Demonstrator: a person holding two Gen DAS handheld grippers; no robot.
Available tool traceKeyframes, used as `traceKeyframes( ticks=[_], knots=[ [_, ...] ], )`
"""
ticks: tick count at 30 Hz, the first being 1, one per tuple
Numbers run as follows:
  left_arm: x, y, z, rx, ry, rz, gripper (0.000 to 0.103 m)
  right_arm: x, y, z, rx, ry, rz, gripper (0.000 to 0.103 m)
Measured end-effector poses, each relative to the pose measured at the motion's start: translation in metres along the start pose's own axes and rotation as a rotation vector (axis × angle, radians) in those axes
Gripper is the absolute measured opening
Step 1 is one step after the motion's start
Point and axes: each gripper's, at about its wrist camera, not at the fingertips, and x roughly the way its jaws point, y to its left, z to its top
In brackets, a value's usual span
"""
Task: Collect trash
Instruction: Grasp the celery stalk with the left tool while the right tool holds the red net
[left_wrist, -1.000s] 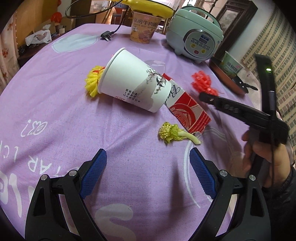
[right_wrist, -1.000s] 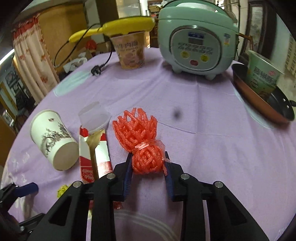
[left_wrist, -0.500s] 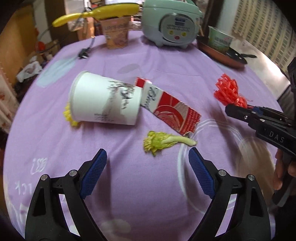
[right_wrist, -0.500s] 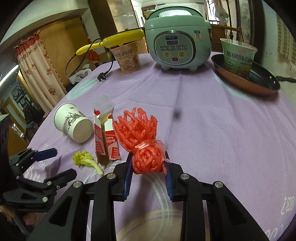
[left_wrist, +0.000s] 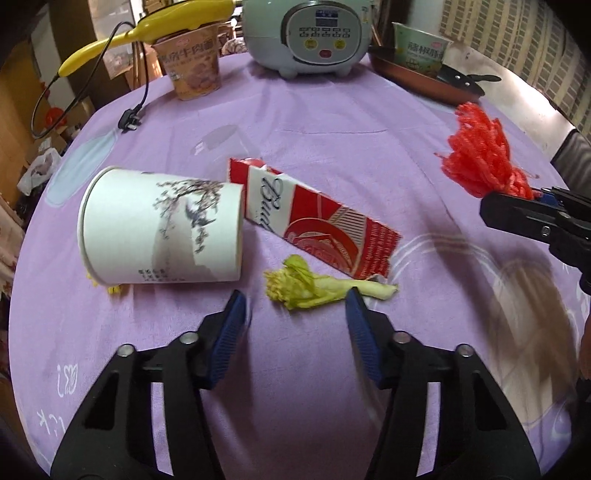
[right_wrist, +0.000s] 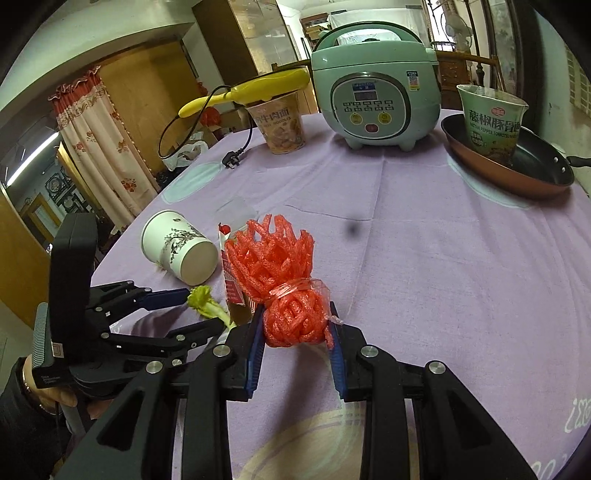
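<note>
The vegetable scrap (left_wrist: 317, 288), a pale green stalk with a yellowish leafy head, lies flat on the purple tablecloth (left_wrist: 332, 122), and I take it as the landmark for all other places. Its long axis runs crosswise to the direction in which the left gripper (left_wrist: 295, 314) points: the leafy head is toward the fallen paper cup (left_wrist: 162, 230), and the thin stem end points away from the cup, toward the side of the right gripper (right_wrist: 295, 328). The left gripper is the nearer one by far. Its two blue pads are closing now, and the scrap lies just beyond their tips; one pad already covers part of the stem in the left wrist view, but I see no pad pressing on it yet, so nothing is held. The red and white carton (left_wrist: 314, 225) lies directly behind the scrap, almost touching the stem end, and the cup lies beside the head, a little apart. The right gripper is well apart from the scrap, and it pinches the red foam net (right_wrist: 288, 280) at its tied lower bundle. In my judgement the left fingers should go a little forward, so that they close across the stalk and not on the carton.
</note>
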Motion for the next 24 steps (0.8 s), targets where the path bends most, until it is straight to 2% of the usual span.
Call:
traceKeyframes(
  ticks=[1,2,5,6,9,12,20,22,24],
  knots=[
    [-0.001,-0.002,0.0,0.013,-0.002,-0.006,0.037,0.0,0.001,0.0,-0.001,-0.001,0.0,0.031],
    [-0.002,-0.005,-0.001,0.026,0.0,-0.024,0.031,-0.001,0.001,0.0,0.0,-0.001,0.004,0.031],
    [-0.003,-0.012,-0.001,0.061,-0.004,0.006,0.017,-0.001,0.002,-0.001,-0.003,-0.003,0.007,0.031],
    [-0.003,-0.012,-0.002,0.056,-0.001,-0.007,0.007,0.0,0.002,0.0,-0.003,-0.002,0.009,0.031],
    [-0.004,-0.009,-0.001,0.018,0.01,-0.036,0.004,-0.001,0.002,0.0,-0.008,-0.004,0.01,0.032],
    [-0.007,-0.011,-0.002,0.011,0.013,-0.045,0.005,-0.002,0.002,0.001,-0.007,-0.008,0.013,0.032],
    [-0.008,-0.009,0.005,-0.059,0.046,-0.065,0.015,-0.005,0.002,0.0,-0.009,-0.012,0.023,0.032],
    [-0.003,-0.006,0.007,-0.091,0.067,-0.065,0.035,-0.007,0.002,0.0,-0.008,-0.015,0.027,0.032],
    [-0.001,-0.004,0.009,-0.125,0.079,-0.078,0.047,-0.008,0.002,0.001,-0.008,-0.018,0.031,0.032]
  ],
)
